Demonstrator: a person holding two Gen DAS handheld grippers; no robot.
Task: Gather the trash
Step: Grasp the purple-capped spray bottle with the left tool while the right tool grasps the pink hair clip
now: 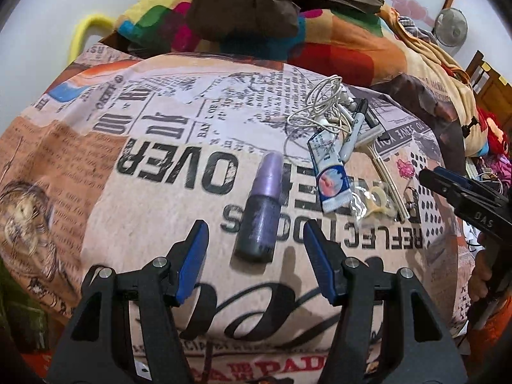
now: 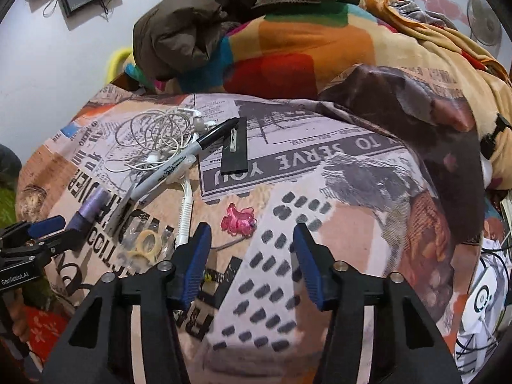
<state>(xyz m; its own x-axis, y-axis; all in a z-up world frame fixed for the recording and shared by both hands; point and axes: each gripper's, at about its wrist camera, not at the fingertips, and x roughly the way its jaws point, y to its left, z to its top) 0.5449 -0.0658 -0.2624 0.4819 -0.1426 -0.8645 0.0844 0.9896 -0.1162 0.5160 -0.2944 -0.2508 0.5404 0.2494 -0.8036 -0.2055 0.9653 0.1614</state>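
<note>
A purple bottle (image 1: 260,206) lies on the newspaper-print bedsheet (image 1: 128,211), just ahead of my open, empty left gripper (image 1: 254,232); its base sits between the fingertips. It also shows in the right wrist view (image 2: 88,209). To its right lie a squeezed white-and-blue tube (image 1: 328,172), a marker (image 1: 352,131), a disposable razor (image 1: 380,163), a tape roll in clear wrap (image 1: 379,200) and tangled white earphones (image 1: 323,105). My right gripper (image 2: 252,233) is open and empty above the sheet, near a pink crumpled wrapper (image 2: 238,220). It also shows in the left wrist view (image 1: 464,196).
A black flat strip (image 2: 236,147) lies by the marker (image 2: 179,163). A brown jacket (image 2: 198,22) and colourful blanket (image 2: 288,51) are piled behind. A yellow bed rail (image 1: 84,32) stands at the far left. A fan (image 1: 451,27) stands at the back right.
</note>
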